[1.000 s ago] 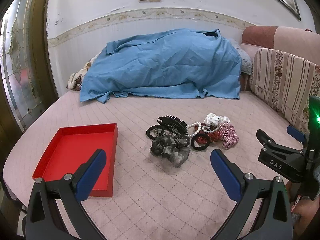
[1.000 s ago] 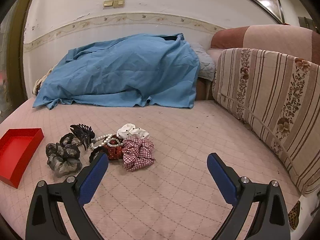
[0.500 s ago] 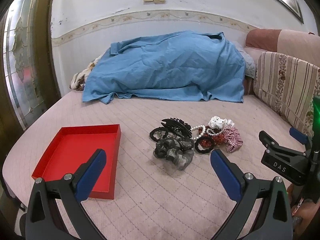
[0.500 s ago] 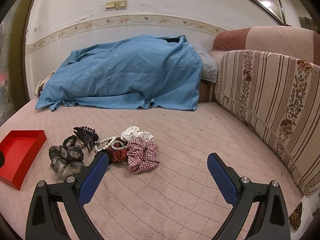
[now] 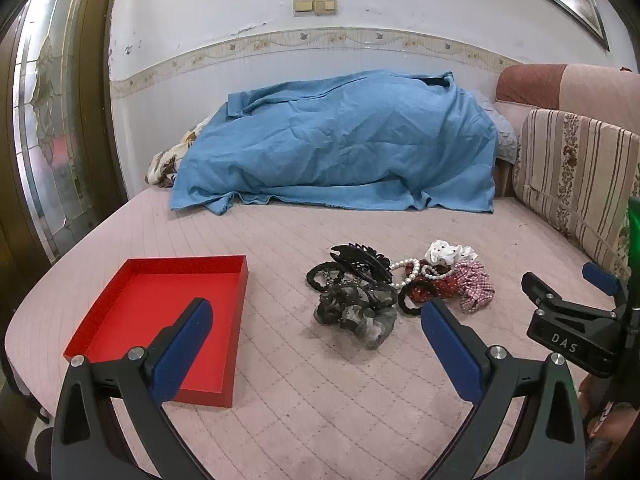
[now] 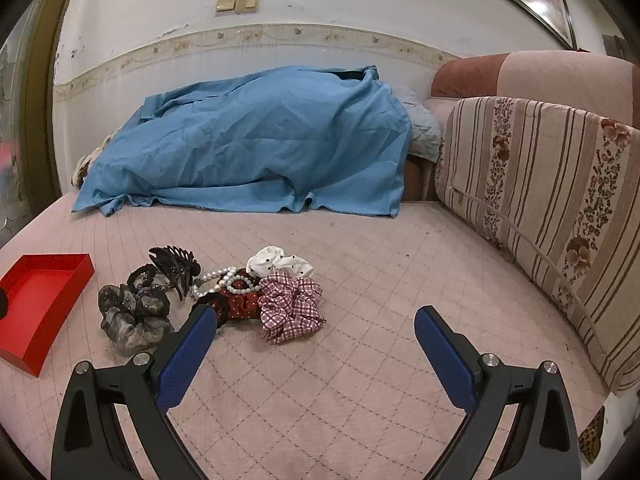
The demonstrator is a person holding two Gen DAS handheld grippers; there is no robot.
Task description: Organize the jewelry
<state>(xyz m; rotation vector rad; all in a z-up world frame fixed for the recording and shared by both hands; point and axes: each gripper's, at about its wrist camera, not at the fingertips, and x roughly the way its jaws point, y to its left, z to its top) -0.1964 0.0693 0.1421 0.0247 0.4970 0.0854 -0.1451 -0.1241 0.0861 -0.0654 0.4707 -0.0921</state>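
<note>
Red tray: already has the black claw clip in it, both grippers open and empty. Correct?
Not quite. The red tray has nothing in it; the left wrist view shows the black claw clip on the bed beside the scrunchies and pearl beads. The left gripper and right gripper are open and empty.
</note>
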